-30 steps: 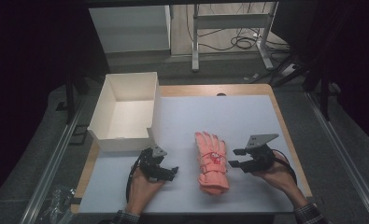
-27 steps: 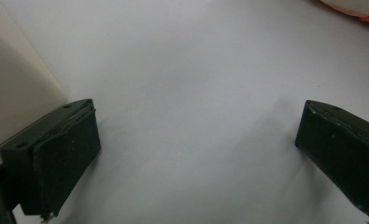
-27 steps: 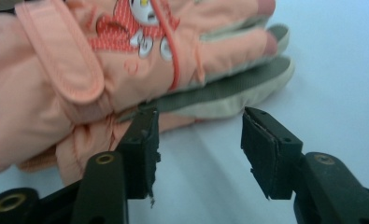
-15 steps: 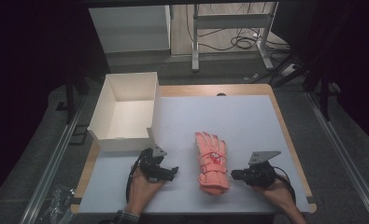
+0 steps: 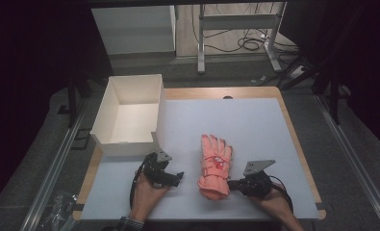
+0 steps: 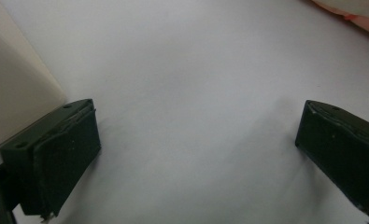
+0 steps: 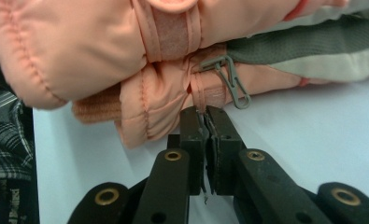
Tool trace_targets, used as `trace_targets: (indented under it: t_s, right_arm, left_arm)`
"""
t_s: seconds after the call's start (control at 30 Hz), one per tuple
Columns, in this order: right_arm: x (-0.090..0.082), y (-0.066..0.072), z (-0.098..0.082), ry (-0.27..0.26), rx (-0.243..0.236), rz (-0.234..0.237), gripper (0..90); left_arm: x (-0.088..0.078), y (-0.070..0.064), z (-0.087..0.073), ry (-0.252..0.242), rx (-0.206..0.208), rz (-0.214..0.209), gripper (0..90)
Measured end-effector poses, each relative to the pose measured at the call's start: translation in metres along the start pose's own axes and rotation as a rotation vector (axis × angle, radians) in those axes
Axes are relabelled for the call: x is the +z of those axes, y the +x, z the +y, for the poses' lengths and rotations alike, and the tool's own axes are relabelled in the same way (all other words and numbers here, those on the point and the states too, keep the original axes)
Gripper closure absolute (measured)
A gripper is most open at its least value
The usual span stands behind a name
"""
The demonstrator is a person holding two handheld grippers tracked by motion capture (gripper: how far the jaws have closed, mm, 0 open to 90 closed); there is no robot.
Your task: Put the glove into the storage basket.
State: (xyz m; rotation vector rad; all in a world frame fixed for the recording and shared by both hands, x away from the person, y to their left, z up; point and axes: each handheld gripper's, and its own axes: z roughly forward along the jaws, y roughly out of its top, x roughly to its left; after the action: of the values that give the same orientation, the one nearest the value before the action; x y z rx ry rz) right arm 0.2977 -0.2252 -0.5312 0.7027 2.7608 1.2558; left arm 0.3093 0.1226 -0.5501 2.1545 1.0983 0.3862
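We find the widest open stretch of the white table mat [image 5: 255, 120] from twelve to two o'clock of the pink glove [image 5: 215, 166], with bare mat out to the far and right edges. At ten o'clock the white box [image 5: 130, 115] walls off the left side. Between the left gripper [image 5: 171, 177] and the glove runs a narrow free lane. The right gripper [image 5: 233, 184] touches the glove's cuff at four o'clock, blocking that flank.
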Motion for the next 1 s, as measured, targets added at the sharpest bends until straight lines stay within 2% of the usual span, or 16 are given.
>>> trace_targets:
  t_s: [0.33,0.63,0.8,1.0]
  right_arm:
    - [0.020,0.011,0.014,0.004,-0.022,-0.010,83.6]
    - [0.032,0.016,0.022,-0.008,-0.033,-0.014,83.4]
    - [0.033,0.017,0.023,-0.005,-0.041,-0.020,82.5]
    - [0.022,0.013,0.021,-0.017,-0.041,-0.063,79.0]
  left_arm:
    - [0.000,0.000,0.000,-0.001,0.001,0.000,0.0]
    - [0.000,0.000,0.000,0.000,0.000,0.000,0.0]
    - [0.000,0.000,0.000,0.002,0.003,0.001,0.0]
    - [0.000,0.000,0.001,0.006,0.002,0.001,0.0]
